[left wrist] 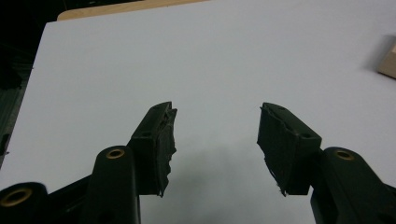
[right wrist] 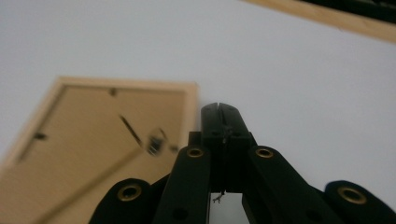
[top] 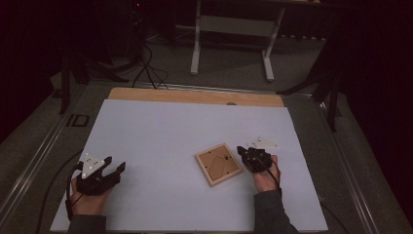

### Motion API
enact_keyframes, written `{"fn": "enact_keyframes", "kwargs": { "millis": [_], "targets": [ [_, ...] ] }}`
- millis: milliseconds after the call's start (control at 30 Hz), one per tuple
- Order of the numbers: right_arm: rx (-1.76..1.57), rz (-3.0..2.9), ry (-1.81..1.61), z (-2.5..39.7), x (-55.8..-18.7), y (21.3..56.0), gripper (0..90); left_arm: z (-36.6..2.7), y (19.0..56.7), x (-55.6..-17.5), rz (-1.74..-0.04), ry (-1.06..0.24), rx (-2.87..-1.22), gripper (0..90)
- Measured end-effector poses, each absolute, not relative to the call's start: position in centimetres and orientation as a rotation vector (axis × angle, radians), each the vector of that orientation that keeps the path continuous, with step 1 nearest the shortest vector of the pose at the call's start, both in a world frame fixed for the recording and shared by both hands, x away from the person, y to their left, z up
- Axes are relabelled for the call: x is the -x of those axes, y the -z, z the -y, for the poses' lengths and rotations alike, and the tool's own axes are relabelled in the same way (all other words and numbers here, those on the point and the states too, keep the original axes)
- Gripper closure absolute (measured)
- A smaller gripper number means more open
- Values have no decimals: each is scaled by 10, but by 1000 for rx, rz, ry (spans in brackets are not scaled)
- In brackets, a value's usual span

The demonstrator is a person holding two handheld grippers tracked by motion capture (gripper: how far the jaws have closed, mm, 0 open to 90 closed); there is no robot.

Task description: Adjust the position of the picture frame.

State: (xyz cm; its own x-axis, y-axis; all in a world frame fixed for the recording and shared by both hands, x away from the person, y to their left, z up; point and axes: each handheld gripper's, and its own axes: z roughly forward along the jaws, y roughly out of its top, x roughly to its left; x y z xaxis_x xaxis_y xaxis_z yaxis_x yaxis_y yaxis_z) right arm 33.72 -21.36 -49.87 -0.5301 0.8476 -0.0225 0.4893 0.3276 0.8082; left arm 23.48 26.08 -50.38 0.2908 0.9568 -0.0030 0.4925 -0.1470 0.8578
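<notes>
Square wooden picture frame [top: 219,164], back up, near table's right edge, not yet gripped; right gripper [top: 242,150] pressed together beside it; left gripper [top: 114,165] spread, idle.

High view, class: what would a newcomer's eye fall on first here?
A wooden picture frame lies back-up on the white table, right of centre. The right gripper, jaws shut, sits at the frame's right edge. The left gripper rests far to the left, jaws open with nothing between them.
</notes>
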Motion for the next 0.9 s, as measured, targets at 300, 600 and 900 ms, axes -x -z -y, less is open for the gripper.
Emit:
{"fn": "enact_keyframes", "kwargs": {
  "millis": [300,600,900],
  "targets": [
    [-1192,-2234,-1009,219,-324,512,900,-257,503,-235,-1298,-742,-1782,458],
    [-1215,-2269,-966,227,-312,519,900,-254,502,-234,-1288,-745,-1785,459],
    [-1224,-2281,-987,227,-308,521,900,-252,501,-234,-1273,-746,-1789,460]
  ]
}}
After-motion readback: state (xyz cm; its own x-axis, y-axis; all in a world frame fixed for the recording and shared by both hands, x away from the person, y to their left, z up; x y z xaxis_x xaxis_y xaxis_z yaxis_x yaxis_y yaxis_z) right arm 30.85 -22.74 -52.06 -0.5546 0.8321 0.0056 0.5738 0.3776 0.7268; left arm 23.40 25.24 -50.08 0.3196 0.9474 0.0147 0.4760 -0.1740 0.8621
